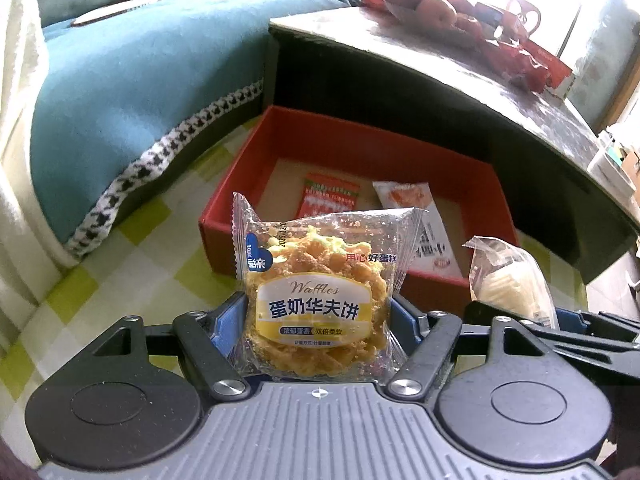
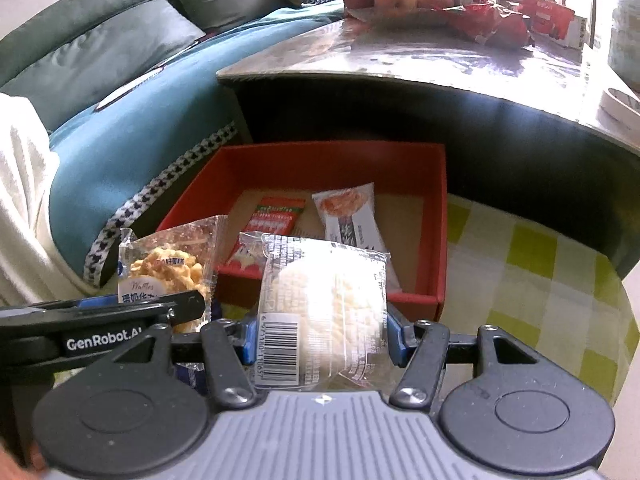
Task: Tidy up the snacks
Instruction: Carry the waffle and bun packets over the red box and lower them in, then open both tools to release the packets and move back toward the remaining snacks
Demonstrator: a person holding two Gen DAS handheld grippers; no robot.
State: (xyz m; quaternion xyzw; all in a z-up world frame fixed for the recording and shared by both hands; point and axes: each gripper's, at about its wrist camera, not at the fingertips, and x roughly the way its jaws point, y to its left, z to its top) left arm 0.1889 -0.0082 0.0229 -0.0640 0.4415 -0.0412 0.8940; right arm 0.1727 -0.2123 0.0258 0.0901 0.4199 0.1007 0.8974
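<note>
L gripper [image 1: 320, 308] jaws pinch waffle pack [image 1: 320, 280]; R gripper [image 2: 320, 336] jaws pinch pale cake pack [image 2: 324, 312]. Both packs held above near edge of red box [image 2: 436, 240], which contains two sachets.

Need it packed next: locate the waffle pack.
The waffle pack is clamped in the left gripper, held just short of the red box.
</note>
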